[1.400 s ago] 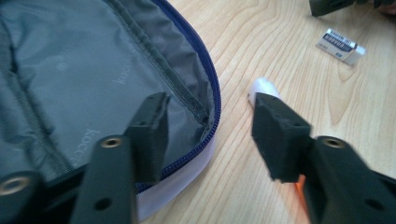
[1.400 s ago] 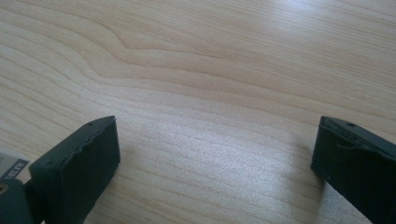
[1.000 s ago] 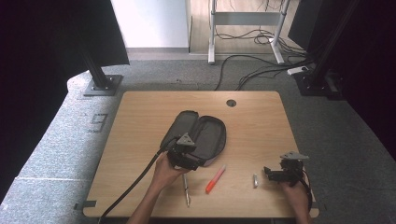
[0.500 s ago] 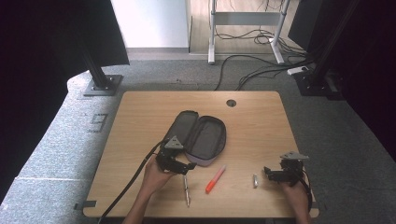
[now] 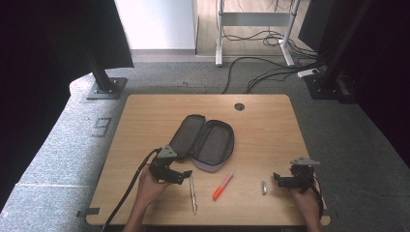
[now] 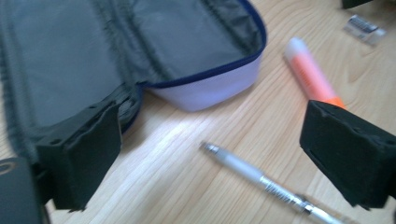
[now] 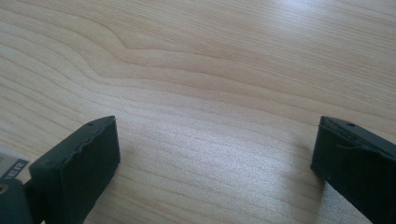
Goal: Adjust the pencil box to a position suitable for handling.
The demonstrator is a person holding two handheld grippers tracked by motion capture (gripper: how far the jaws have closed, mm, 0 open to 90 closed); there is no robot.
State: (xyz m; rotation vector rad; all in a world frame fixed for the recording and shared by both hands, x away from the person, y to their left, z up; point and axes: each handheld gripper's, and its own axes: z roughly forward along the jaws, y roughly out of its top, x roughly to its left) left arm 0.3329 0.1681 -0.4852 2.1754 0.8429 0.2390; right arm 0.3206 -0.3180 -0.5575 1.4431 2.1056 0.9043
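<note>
**Risk: pen skids away from the wide-open left gripper**

Left gripper (image 5: 180,176) has just been opening — nothing between its jaws. The mechanical pencil (image 6: 266,183) lies lower centre of the left gripper view, beside the open pencil case (image 5: 205,141). A slanted approach may roll it toward the orange highlighter (image 5: 223,185). Right gripper (image 5: 279,179) open, empty.

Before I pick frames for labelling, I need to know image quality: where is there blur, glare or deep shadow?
High view: sharp on the table, but both upper corners sink into black. Left gripper view: the pencil case and orange highlighter look soft, and the pen is smeared too; a pale sheen lies on the wood. Right gripper view: wood grain crisp nearby, glare at the top right.
</note>
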